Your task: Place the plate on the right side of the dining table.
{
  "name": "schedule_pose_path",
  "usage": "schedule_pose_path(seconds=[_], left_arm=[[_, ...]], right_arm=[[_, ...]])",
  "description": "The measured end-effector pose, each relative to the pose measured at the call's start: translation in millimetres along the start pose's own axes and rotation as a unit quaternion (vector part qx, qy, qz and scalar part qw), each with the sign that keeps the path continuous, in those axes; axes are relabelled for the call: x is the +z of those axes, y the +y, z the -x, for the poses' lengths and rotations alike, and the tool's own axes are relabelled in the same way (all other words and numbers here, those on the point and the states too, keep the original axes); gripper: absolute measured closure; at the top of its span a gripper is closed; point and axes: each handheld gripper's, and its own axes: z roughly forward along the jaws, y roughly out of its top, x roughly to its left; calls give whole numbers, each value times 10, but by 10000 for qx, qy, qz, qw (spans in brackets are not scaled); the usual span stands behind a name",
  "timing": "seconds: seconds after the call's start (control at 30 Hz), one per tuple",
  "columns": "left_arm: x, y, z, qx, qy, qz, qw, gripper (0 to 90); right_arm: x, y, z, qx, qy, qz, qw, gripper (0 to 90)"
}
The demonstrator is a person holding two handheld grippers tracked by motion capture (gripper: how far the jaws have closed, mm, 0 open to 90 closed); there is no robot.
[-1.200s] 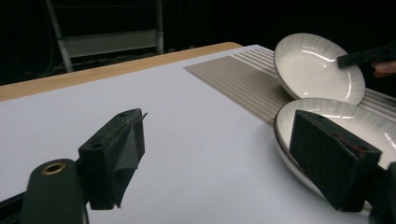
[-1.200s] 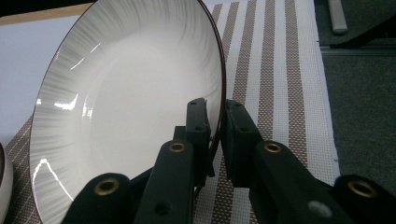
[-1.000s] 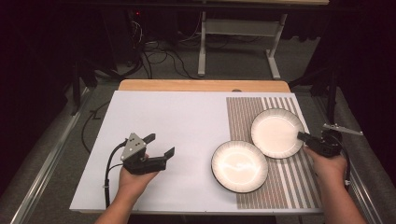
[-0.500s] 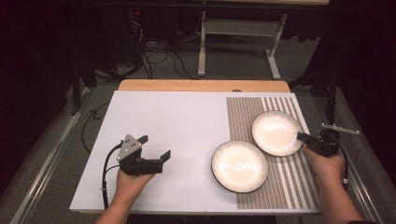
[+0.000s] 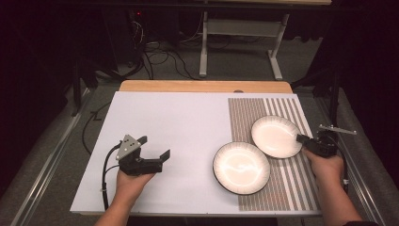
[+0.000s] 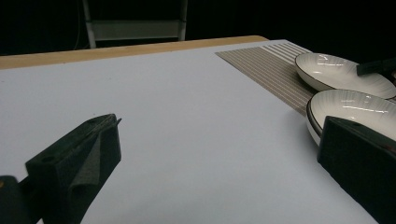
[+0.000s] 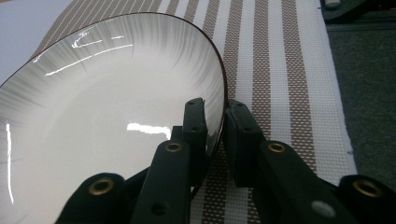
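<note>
At about eight o'clock on the white counter (image 5: 188, 117) sits my left gripper (image 5: 153, 160), jaws spread wide and empty, aimed toward three o'clock. The near plate (image 5: 241, 167) lies straight along that line, nothing between us but bare matte surface; in the left gripper view its dark-edged rim shows just past my far jaw. Being round, it has no long axis, so any point of the rim will serve, and my left hand (image 5: 129, 181) is plainly the nearer to it. Both plates are glossy white glazed ware, shallow, with fine ribbing toward a thin dark rim, and they rest on a woven striped placemat (image 5: 282, 188). At four o'clock my right gripper (image 7: 215, 123) is clamped on the far plate (image 5: 276, 136), one jaw inside, one outside the rim.
</note>
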Motion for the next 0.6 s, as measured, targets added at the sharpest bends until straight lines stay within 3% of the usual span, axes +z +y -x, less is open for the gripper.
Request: schedule_pose_path(seconds=[0.13, 0.27, 0.33, 0.43, 0.6], left_arm=[[-3, -1, -4, 5, 4, 10, 10000, 2], [-6, -9, -10, 92, 22, -27, 10000, 2], [-11, -12, -19, 125, 45, -43, 9999, 1], [-23, -15, -39, 165, 64, -53, 9998, 1], [-52, -18, -64, 244, 46, -43, 9997, 1]], right_arm=[[-3, -13, -18, -102, -23, -8, 9999, 795], [-39, -13, -90, -366, -185, 55, 9991, 683], [-98, 4, -122, -489, -281, 262, 9981, 624], [-191, 18, -170, -565, -243, 540, 9966, 536], [-390, -7, -350, -944, -122, 946, 9909, 397]])
